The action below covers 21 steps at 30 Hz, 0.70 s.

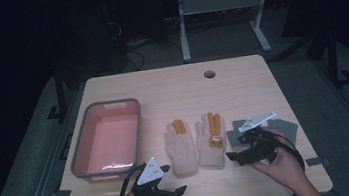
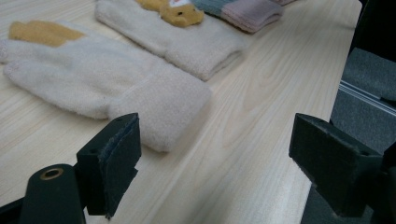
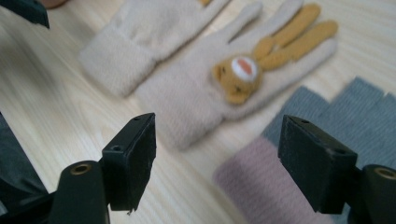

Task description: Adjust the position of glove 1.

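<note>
Two cream gloves with orange fingers lie side by side mid-table: a plain one (image 1: pixel 179 146) (image 2: pixel 93 88) (image 3: pixel 140 42) and one with a small bear face (image 1: pixel 211 141) (image 2: pixel 187 37) (image 3: pixel 224 88). A grey glove pair with a pink cuff (image 1: pixel 282 127) (image 3: pixel 327 121) (image 2: pixel 247 11) lies to their right. My left gripper (image 1: pixel 173 178) (image 2: pixel 219 158) is open, low at the front edge, just short of the plain glove's cuff. My right gripper (image 1: pixel 234 151) (image 3: pixel 217 163) is open over the pink cuff, facing the bear glove, holding nothing.
A pink basin with a grey rim (image 1: pixel 139 132) stands empty on the table's left side. A cable hole (image 1: pixel 209 74) sits near the far edge. Bare wood lies behind the gloves. Another table's legs (image 1: pixel 183 26) stand beyond.
</note>
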Tool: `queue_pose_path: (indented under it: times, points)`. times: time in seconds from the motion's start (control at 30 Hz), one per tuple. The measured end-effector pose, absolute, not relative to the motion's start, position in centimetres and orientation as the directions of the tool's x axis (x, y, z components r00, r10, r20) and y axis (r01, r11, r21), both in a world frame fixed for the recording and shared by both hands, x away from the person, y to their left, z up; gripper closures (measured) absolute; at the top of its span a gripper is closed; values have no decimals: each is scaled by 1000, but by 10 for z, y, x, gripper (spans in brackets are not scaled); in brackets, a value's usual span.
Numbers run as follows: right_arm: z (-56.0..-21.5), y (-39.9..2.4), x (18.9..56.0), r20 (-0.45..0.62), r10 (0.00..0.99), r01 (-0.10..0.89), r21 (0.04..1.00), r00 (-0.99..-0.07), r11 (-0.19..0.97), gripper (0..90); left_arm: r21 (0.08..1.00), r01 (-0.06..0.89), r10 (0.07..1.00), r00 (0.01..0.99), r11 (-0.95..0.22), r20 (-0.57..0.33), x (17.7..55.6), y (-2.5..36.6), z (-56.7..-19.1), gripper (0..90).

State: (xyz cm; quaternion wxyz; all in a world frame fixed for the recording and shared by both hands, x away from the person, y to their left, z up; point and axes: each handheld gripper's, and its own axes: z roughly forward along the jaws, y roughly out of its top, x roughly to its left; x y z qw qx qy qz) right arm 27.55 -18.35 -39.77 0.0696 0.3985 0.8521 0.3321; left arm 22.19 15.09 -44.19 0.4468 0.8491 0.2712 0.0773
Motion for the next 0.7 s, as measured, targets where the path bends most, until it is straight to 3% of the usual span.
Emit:
queue_pose_path:
  times: [0.7]
  points:
    - [-381, -150, 320, 132, 689, 621, 576, -713, 532, 287, 805, 384, 528, 843, -452, -106, 222, 152, -439, 169]
